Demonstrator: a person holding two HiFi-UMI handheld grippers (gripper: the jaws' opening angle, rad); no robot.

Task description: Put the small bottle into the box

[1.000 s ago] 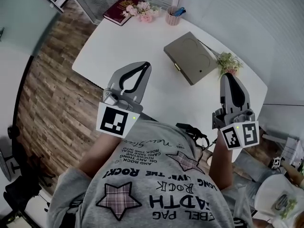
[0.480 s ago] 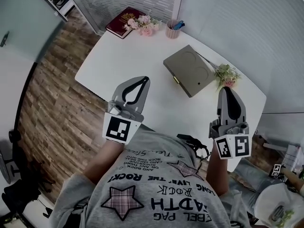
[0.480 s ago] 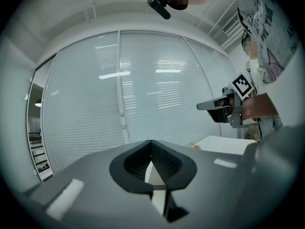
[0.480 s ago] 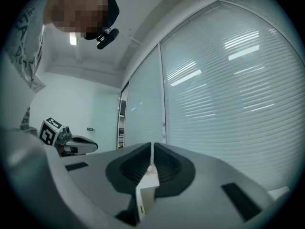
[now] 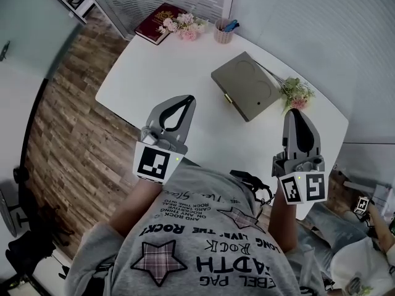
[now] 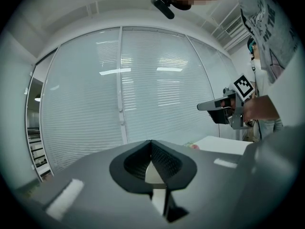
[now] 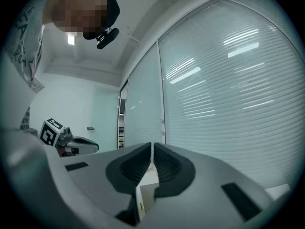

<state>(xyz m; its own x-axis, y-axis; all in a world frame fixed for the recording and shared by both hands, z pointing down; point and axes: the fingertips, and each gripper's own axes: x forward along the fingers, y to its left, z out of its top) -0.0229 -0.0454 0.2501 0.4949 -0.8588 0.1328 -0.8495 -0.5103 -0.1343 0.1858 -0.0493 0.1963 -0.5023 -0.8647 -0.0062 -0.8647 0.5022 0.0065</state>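
Observation:
The box is a flat grey-olive case with its lid closed, lying on the white table right of the middle. No small bottle shows in any view. My left gripper hangs over the table's near edge, shut, with nothing between its jaws. My right gripper is held up near the table's right end, close to the box's near corner, shut and empty too. Both gripper views look up at window blinds. The left gripper and right gripper show their jaws pressed together there.
A dark red book, pink flowers and a pink cup of pens stand along the table's far edge. A flower sprig lies right of the box. Wooden floor lies to the left.
The head view has shifted a little. Both grippers stay raised side by side over the table's near edge, jaws still together.

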